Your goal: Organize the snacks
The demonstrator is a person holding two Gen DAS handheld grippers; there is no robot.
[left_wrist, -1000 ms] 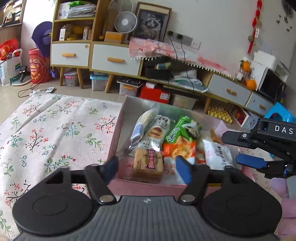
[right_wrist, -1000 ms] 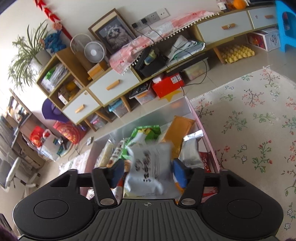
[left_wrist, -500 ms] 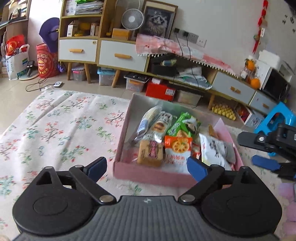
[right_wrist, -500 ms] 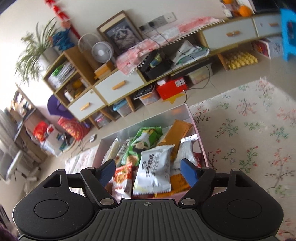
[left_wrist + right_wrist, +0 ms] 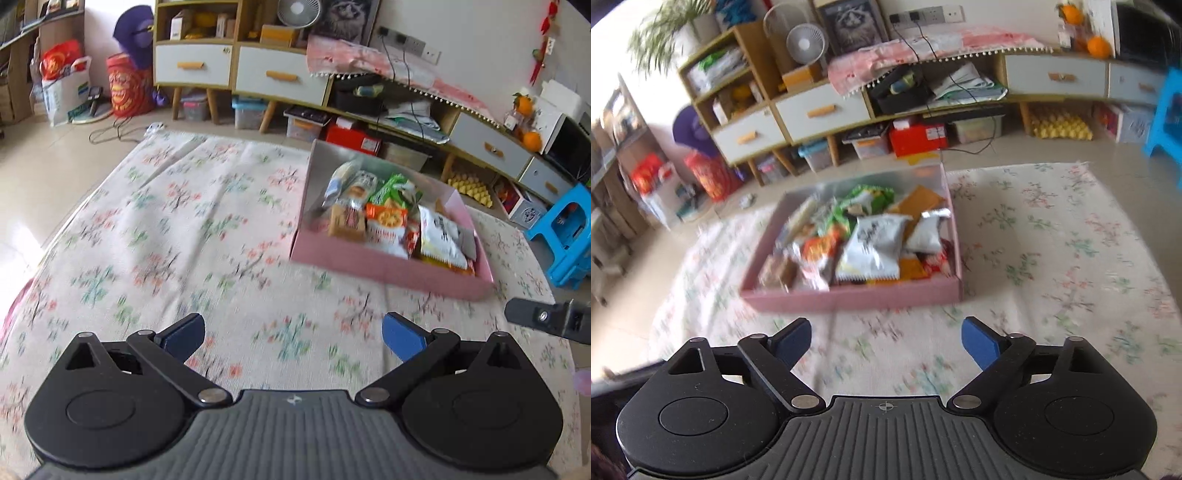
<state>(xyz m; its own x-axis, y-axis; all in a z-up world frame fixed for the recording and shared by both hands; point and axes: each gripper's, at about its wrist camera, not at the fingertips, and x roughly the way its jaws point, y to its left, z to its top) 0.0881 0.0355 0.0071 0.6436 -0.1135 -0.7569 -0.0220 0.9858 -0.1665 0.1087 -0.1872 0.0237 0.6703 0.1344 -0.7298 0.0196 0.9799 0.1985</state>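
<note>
A pink box (image 5: pixel 388 267) sits on the floral cloth, filled with several snack packs; it also shows in the right wrist view (image 5: pixel 849 297). A white pack (image 5: pixel 873 247) lies on top of the pile, also seen in the left wrist view (image 5: pixel 441 236). An orange cracker pack (image 5: pixel 386 221) and a brown pack (image 5: pixel 345 223) lie beside it. My left gripper (image 5: pixel 293 334) is open and empty, well back from the box. My right gripper (image 5: pixel 886 339) is open and empty, just in front of the box. Part of the right gripper (image 5: pixel 546 317) shows at the left wrist view's right edge.
The floral cloth (image 5: pixel 166 229) covers the floor. Low cabinets with drawers (image 5: pixel 820 110) line the far wall, with storage bins and a red box (image 5: pixel 916 136) beneath. A blue stool (image 5: pixel 569 236) stands to the right. Bags (image 5: pixel 66 88) stand at far left.
Both grippers have pulled back and up from the box, jaws opening wider. The right gripper let go of the white pack, which now lies in the box.
</note>
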